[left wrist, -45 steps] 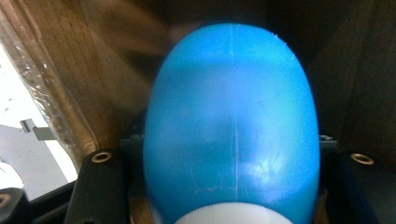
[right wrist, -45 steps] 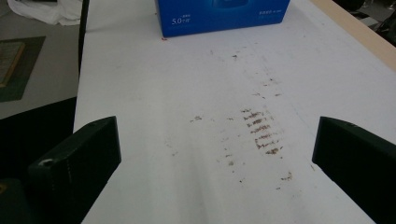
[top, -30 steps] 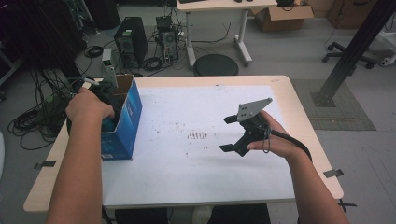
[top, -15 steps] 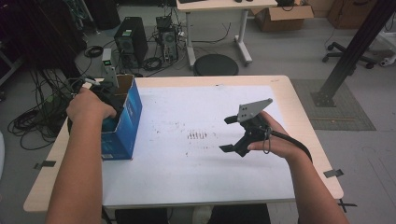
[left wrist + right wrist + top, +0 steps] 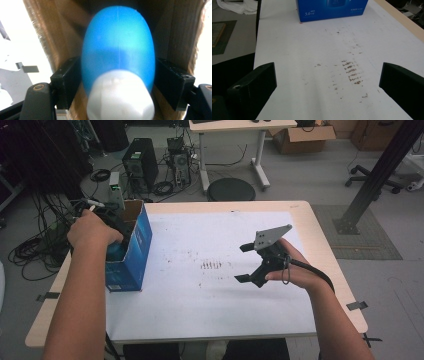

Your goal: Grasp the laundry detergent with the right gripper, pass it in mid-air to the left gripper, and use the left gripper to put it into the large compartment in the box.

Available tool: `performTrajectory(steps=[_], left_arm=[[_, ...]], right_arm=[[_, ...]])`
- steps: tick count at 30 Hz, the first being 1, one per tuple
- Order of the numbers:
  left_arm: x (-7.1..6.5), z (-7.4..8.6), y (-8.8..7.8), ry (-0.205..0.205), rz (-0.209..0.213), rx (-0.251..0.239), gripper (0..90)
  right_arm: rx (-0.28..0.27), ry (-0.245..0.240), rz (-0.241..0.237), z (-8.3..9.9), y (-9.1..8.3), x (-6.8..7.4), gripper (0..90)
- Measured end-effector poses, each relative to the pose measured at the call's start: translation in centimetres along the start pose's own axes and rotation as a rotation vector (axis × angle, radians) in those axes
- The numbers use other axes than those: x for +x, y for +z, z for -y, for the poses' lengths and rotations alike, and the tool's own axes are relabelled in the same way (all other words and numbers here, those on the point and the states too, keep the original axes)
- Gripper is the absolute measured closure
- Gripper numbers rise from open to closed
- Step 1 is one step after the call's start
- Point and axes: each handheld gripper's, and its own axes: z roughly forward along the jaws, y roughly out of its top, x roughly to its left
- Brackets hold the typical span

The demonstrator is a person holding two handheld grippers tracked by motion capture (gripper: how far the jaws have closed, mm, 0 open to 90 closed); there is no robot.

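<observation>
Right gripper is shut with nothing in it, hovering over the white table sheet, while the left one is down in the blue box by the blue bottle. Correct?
Not quite: the right gripper is open, not shut. The right gripper view shows its jaws wide apart with nothing between them, over the white table sheet. The left gripper is in the blue box with the blue bottle between its jaws.

From my remote seat this reads as a lab or technical workroom. Past the tabletop (image 5: 320,250), with its stained white sheet (image 5: 210,270), desktop computer towers (image 5: 140,165) stand on the grey floor at about 11 o'clock, with loose cables (image 5: 45,245) tangled at 9 o'clock. A round black stool (image 5: 231,190) sits at 12 o'clock before a second desk (image 5: 235,126). At 1 o'clock I see cardboard boxes (image 5: 305,137), and at 2 o'clock a black metal frame post (image 5: 380,175) and an office chair base (image 5: 372,172).
</observation>
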Motion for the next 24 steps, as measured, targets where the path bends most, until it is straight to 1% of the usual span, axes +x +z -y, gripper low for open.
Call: performTrajectory(steps=[4,5,6,8,10,11,12,14,15,18,21,24], left_arm=[[0.1,0.3,-0.6,0.001,0.0,-0.003,22.9],[0.1,0.4,-0.8,-0.003,-0.005,-0.009,21.9],[0.1,0.4,-1.0,-0.004,-0.012,-0.009,21.9],[0.1,0.6,-1.3,-0.006,-0.017,-0.025,22.0],[0.0,0.7,-1.6,-0.003,-0.026,-0.022,22.3],[0.0,0.8,-1.8,-0.004,-0.029,-0.029,22.2],[0.0,0.9,-2.0,-0.006,-0.025,-0.036,22.2],[-0.1,1.1,-2.3,-0.004,-0.028,-0.033,22.0],[-0.1,1.2,-2.5,-0.006,-0.029,-0.044,21.7],[-0.2,1.4,-3.2,0.001,-0.038,-0.048,19.9],[-0.3,1.8,-3.8,0.0,-0.038,-0.065,18.4],[-0.6,2.1,-4.5,0.017,-0.03,-0.067,16.0]], right_arm=[[-0.004,-0.002,0.0,-0.2,-0.1,0.1,1.2],[-0.004,-0.004,-0.001,-0.2,-0.2,0.1,1.2],[-0.004,-0.004,0.0,-0.2,-0.2,0.1,1.2],[-0.006,-0.006,-0.001,-0.3,-0.2,0.1,1.2],[-0.005,-0.008,-0.001,-0.4,-0.2,0.2,1.2],[-0.007,-0.009,-0.001,-0.5,-0.2,0.2,1.2],[-0.01,-0.012,0.0,-0.5,-0.3,0.2,1.2],[-0.009,-0.013,0.001,-0.6,-0.3,0.3,1.2],[-0.01,-0.013,-0.001,-0.7,-0.3,0.3,1.2],[-0.012,-0.015,0.0,-0.8,-0.5,0.4,1.2],[-0.012,-0.018,0.001,-0.9,-0.6,0.5,1.2],[-0.014,-0.018,0.002,-0.9,-0.8,0.5,1.3]])
